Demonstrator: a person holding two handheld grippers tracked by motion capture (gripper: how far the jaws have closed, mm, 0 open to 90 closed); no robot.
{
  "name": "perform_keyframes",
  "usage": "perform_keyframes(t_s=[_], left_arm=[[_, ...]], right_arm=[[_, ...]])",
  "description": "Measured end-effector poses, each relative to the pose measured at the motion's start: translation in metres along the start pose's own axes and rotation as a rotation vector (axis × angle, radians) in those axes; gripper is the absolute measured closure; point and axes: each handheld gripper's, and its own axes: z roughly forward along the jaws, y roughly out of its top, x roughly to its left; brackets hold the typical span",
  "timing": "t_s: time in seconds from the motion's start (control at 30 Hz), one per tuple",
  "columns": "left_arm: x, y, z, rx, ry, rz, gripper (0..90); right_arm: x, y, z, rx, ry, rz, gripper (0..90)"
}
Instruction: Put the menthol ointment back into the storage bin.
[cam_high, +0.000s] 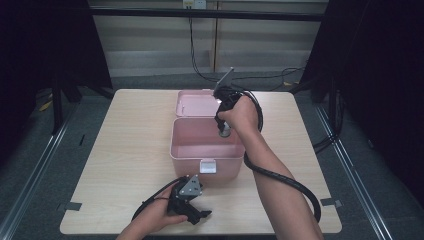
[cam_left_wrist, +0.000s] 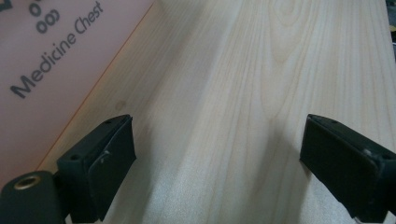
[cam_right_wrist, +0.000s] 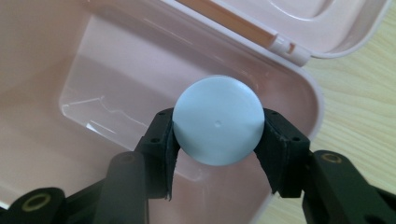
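A pink box (cam_high: 206, 159) marked "Medicine Chest" (cam_left_wrist: 46, 60) stands open mid-table, its lid (cam_high: 195, 103) laid back behind it. My right gripper (cam_high: 224, 131) reaches down into the box's right rear corner and is shut on a round thing with a pale blue-white cap (cam_right_wrist: 218, 120), which hangs over the empty pink interior (cam_right_wrist: 93, 93). Only the flat round top of that thing shows. My left gripper (cam_high: 197, 216) rests on the table in front of the box, jaws wide open over bare wood (cam_left_wrist: 219, 158), nothing between them.
The light wooden table (cam_high: 130, 150) has bare room left and right of the box. A white latch (cam_high: 207, 166) sits on the box's front wall. A black cable (cam_high: 290, 182) trails from the right gripper along the forearm. Dark frames flank the table.
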Motion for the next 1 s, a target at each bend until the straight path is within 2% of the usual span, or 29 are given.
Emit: perform_keyframes(t_s=[0.2, 0.5, 1.0], left_arm=[[0.0, 0.0, 0.0, -0.001, 0.0, -0.001, 9.5], [0.0, 0.0, 0.0, 0.0, 0.0, 0.001, 9.6], [0.0, 0.0, 0.0, 0.0, 0.002, -0.004, 9.5]], right_arm=[[0.005, 0.001, 0.01, 0.006, 0.004, 0.016, 50.3], [0.003, -0.001, 0.024, -0.006, 0.008, 0.064, 50.3], [0.005, -0.002, 0.036, -0.034, 0.0, 0.155, 50.3]])
